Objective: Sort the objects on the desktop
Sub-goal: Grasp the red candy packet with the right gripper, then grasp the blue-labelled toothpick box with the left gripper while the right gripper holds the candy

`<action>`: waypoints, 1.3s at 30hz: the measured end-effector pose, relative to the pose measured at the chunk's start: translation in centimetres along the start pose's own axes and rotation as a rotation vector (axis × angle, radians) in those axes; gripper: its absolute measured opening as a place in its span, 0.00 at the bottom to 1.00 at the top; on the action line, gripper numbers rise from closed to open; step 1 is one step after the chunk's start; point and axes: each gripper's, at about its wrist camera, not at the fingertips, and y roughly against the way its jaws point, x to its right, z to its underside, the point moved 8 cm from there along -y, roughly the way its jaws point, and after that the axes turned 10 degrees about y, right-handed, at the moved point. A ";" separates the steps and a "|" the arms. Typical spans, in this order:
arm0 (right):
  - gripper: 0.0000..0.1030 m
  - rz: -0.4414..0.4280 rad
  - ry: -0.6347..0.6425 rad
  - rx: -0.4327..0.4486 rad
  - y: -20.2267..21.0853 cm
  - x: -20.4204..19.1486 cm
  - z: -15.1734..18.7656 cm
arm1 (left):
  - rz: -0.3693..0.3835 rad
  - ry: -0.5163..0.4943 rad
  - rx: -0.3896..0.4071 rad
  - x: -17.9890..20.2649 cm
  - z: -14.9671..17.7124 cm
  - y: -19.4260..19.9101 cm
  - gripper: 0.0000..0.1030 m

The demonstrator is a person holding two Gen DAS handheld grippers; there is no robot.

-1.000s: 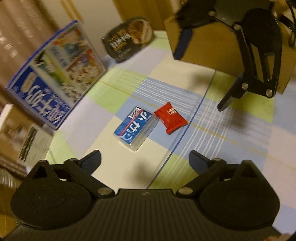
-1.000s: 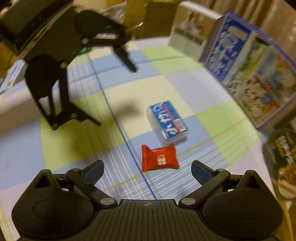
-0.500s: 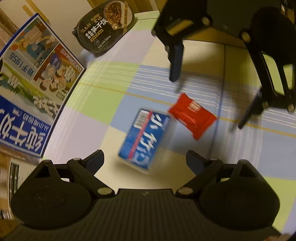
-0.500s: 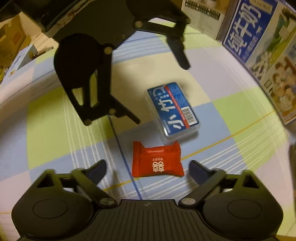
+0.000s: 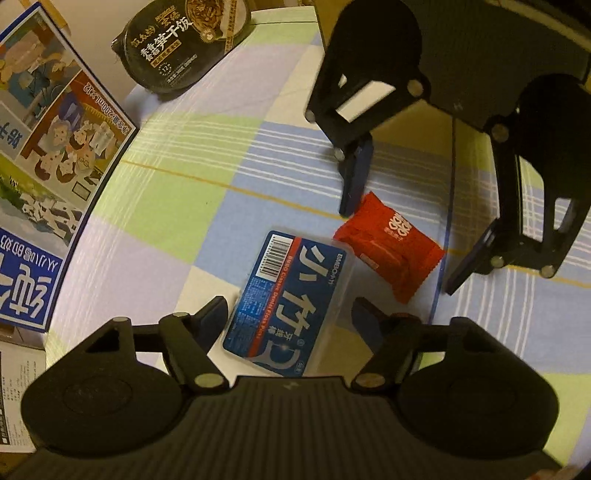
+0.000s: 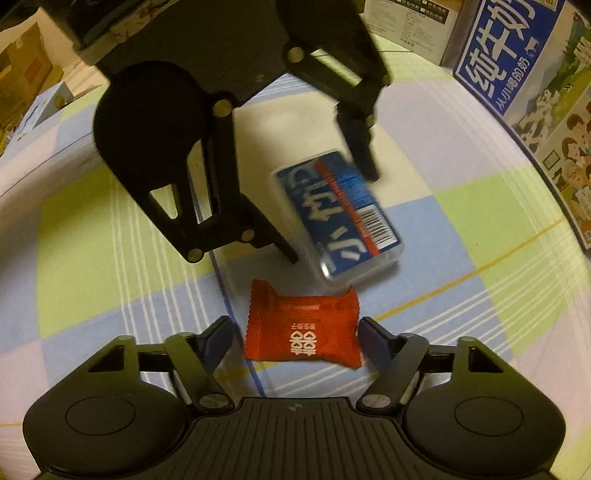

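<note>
A blue dental floss box (image 5: 290, 301) lies on the checked tablecloth. My left gripper (image 5: 290, 319) is open, its fingers either side of the box's near end. The box also shows in the right wrist view (image 6: 341, 218), between the left gripper's fingers. A red candy packet (image 5: 389, 245) lies just right of the box. My right gripper (image 6: 295, 338) is open, its fingers either side of the red packet (image 6: 303, 332). In the left wrist view the right gripper (image 5: 406, 236) stands over the packet.
A large blue milk carton box (image 5: 44, 192) stands along the left side and shows in the right wrist view (image 6: 524, 74). A black instant rice bowl (image 5: 181, 40) sits at the back. A white box (image 6: 410, 26) stands at the far edge. A cardboard box (image 5: 424, 122) is behind the right gripper.
Both grippers have moved in and down. The left one now straddles the floss box and the right one straddles the red packet. Both stay open.
</note>
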 end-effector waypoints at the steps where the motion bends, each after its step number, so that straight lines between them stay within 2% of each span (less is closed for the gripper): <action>1: 0.57 0.007 -0.006 -0.002 0.1 0.2 -0.1 | 0.005 0.007 0.000 0.0 0.1 0.1 0.63; 2: 0.53 0.007 -0.011 -0.004 0.2 0.2 -0.2 | 0.014 0.020 0.002 0.0 0.2 0.2 0.59; 4: 0.48 0.010 -0.026 -0.014 0.4 0.3 -0.4 | 0.014 0.044 0.000 0.0 0.3 0.5 0.58; 5: 0.40 0.017 -0.033 -0.015 0.5 0.3 -0.5 | 0.009 0.051 -0.001 0.1 0.5 0.7 0.57; 12: 0.38 0.031 -0.024 -0.068 1.3 -2.2 -0.7 | 0.012 0.108 -0.035 2.4 2.2 2.1 0.54; 22: 0.38 0.066 -0.077 -0.066 5.1 -8.5 -1.1 | -0.001 0.372 -0.002 7.1 6.4 6.1 0.50; 26: 0.38 0.112 -0.218 -0.041 5.7 -13.2 0.7 | -0.027 0.479 -0.006 9.1 8.4 7.9 0.50; 29: 0.38 0.101 -0.311 -0.017 6.7 -16.6 2.0 | -0.050 0.526 -0.005 11.2 9.5 9.3 0.50; 34: 0.38 0.066 -0.479 0.024 6.5 -21.6 4.7 | -0.062 0.588 0.023 15.6 10.8 11.8 0.50; 36: 0.38 0.088 -0.511 0.024 6.0 -22.9 5.7 | -0.069 0.605 0.029 17.3 11.2 12.4 0.50; 39: 0.39 0.140 -0.540 0.036 6.0 -24.7 7.4 | -0.123 0.597 0.038 19.7 12.0 13.1 0.50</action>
